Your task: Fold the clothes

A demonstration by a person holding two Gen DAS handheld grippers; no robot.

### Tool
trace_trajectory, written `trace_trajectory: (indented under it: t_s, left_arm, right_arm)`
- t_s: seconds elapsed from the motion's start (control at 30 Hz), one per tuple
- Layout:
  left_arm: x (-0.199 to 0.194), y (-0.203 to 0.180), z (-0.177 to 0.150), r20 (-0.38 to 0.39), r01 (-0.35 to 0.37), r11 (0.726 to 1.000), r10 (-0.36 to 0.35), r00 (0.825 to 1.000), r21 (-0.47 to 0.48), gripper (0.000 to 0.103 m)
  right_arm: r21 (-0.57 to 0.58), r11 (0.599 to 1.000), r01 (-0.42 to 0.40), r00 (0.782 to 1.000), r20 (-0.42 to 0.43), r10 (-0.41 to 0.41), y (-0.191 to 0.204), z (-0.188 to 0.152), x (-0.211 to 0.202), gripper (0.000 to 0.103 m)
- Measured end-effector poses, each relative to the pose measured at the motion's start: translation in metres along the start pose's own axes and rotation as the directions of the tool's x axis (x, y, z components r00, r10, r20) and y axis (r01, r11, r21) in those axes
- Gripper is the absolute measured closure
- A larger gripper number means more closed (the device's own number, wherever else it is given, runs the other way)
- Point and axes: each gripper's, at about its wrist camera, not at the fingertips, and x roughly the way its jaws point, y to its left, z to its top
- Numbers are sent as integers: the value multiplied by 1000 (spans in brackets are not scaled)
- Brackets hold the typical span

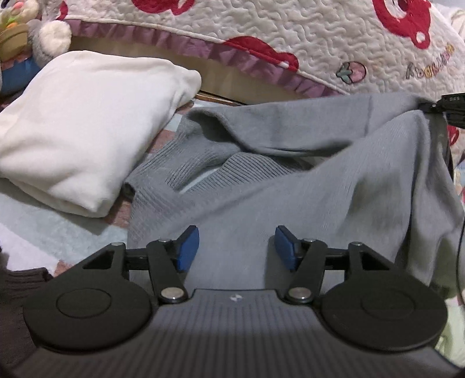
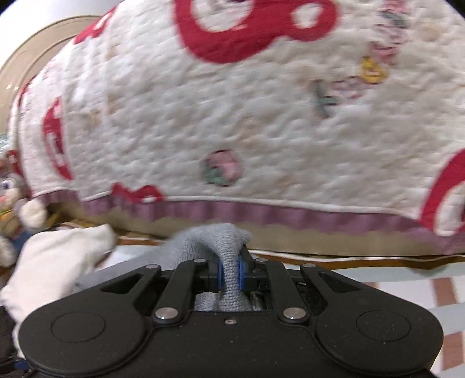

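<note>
Quilted strawberry-print cover (image 1: 290, 26), plush toy (image 1: 35, 32)

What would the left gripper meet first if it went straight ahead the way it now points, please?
Most likely the grey sweater: the open left gripper points straight at the knit, which fills the space beyond its fingertips. How near it is, the picture cannot settle.

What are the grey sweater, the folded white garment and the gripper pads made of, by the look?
Grey sweater: fine knit, likely wool or acrylic; ribbed bands and a soft matte nap show. Folded white garment: smooth, thick fabric, maybe cotton jersey or fleece; no weave visible. Left gripper pads: blue, matte, probably rubber or soft plastic.
</note>
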Motion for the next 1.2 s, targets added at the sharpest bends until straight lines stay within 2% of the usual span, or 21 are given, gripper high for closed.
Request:
trace_trajectory:
  t_s: [0.13,0.27,0.33,0.43,0.5,0.57,0.67,0.7,0.8,0.83,0.87,0.93,1.0,1.13,1.2]
  left_arm:
    - [5,-4,-3,-10,-27,1000,27,1000,16,40]
    - [6,-8,-4,11,-103,994,103,995,45,35]
    - [5,-8,-4,15,-123,991,122,992,52,34]
    - [3,7,-9,-49,-32,996,28,998,-77,31]
    - [2,18,-12,-84,24,986,-39,996,-166,30]
    - [1,28,-15,-110,75,964,-106,988,-254,29]
    - [6,43,-14,-67,137,914,-175,982,-382,28]
    - [9,49,-16,-52,171,877,-217,975,-449,27]
    - [26,60,-30,-25,244,722,-341,940,-647,26]
    - [29,61,-34,-20,253,693,-360,933,-675,26]
    - [30,59,-36,-13,253,678,-361,933,-690,26]
    - [29,56,-37,12,242,677,-325,946,-695,26]
    - [26,55,-33,40,227,688,-276,960,-689,25]
    - [39,55,-16,20,145,744,-174,985,-652,21]
    - [51,54,-7,-6,108,774,-143,990,-624,24]
  right_arm:
    - [3,996,87,996,33,-87,-33,-4,-13,92]
    - [-37,985,169,985,44,-168,-53,-17,-23,92]
    - [-63,981,185,982,46,-182,-58,-22,-25,92]
    - [-100,973,207,978,49,-203,-67,-30,-29,92]
    - [-119,969,215,976,46,-211,-70,-36,-30,92]
    - [-132,967,216,976,38,-213,-70,-42,-29,92]
    - [-117,971,209,978,27,-207,-72,-48,-28,92]
    - [-113,972,205,979,24,-204,-72,-49,-27,92]
    - [-103,976,194,981,20,-193,-70,-54,-28,92]
    - [-97,977,191,982,20,-190,-69,-55,-28,92]
    - [-90,978,189,982,21,-188,-69,-57,-28,92]
    - [-77,980,186,983,23,-185,-68,-59,-28,92]
    - [-78,981,180,984,20,-179,-68,-61,-29,92]
    - [-96,981,166,986,31,-164,-67,-64,-32,92]
    - [-106,983,152,988,44,-148,-66,-66,-36,92]
